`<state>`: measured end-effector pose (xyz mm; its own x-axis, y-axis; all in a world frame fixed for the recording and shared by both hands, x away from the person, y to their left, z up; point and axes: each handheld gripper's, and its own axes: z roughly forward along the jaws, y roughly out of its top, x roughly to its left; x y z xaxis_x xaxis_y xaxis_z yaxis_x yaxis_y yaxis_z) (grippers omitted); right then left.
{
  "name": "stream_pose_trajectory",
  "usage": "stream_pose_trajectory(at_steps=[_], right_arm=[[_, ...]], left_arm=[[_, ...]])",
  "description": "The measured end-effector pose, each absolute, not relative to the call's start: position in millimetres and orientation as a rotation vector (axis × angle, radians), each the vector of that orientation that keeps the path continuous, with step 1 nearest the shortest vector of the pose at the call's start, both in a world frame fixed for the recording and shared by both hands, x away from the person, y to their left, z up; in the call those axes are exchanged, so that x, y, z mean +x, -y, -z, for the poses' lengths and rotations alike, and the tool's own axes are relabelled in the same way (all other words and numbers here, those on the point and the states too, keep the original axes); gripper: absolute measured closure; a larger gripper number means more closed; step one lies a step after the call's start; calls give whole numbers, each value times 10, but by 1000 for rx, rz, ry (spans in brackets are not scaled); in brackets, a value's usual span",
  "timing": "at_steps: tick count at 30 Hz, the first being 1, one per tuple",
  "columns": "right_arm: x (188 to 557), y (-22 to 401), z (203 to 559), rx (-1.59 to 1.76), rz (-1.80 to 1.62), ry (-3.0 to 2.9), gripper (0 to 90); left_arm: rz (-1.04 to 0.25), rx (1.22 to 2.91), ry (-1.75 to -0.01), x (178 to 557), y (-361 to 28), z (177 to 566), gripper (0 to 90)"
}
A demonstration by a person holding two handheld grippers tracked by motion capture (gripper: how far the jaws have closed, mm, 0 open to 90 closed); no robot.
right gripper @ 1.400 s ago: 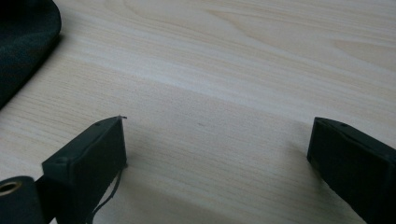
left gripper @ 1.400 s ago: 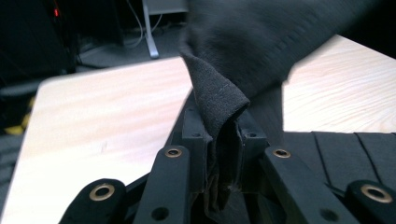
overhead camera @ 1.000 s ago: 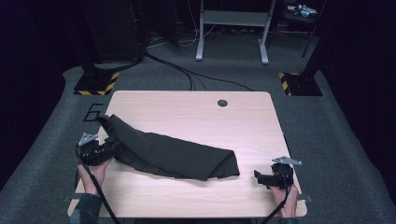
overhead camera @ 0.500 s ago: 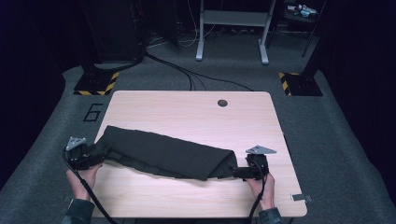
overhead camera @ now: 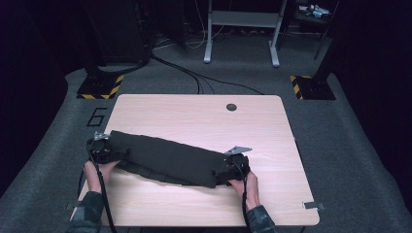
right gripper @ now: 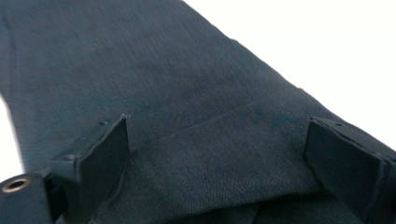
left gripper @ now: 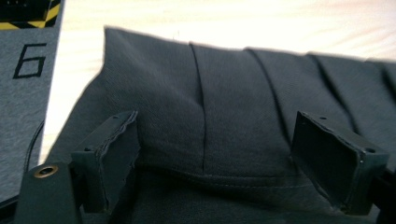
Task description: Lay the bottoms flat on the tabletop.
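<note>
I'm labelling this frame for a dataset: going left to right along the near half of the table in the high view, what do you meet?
Left gripper → folded black garment → right gripper → bare wooden table.

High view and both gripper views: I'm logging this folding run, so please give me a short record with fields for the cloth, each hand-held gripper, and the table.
cloth: dark garment, folded into a long band lying slantwise across the near half of the table
left hand-held gripper: at the band's left end, jaws have just been opening, wide apart, cloth between them, pads not pressing
right hand-held gripper: at the band's right end, jaws wide apart over a folded edge
table: light wood, round hole near far edge
</note>
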<state>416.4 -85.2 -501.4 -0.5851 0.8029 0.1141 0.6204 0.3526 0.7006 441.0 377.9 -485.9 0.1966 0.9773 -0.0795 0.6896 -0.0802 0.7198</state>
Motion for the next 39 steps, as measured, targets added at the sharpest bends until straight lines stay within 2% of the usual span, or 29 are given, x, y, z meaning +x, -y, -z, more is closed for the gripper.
stream_pose_trajectory(at_steps=[5,19,39], right_arm=[[4190,879,5128,1303,-1020,-2388,67],[4176,906,5161,1326,-962,-2354,85],[4143,1287,5171,1376,-928,-2324,85]], left_arm=[[-533,1851,-1569,4406,-3765,4998,147],[-545,1886,-1575,4354,-3694,5102,148],[-518,1906,-1492,4152,-3394,5118,141]])
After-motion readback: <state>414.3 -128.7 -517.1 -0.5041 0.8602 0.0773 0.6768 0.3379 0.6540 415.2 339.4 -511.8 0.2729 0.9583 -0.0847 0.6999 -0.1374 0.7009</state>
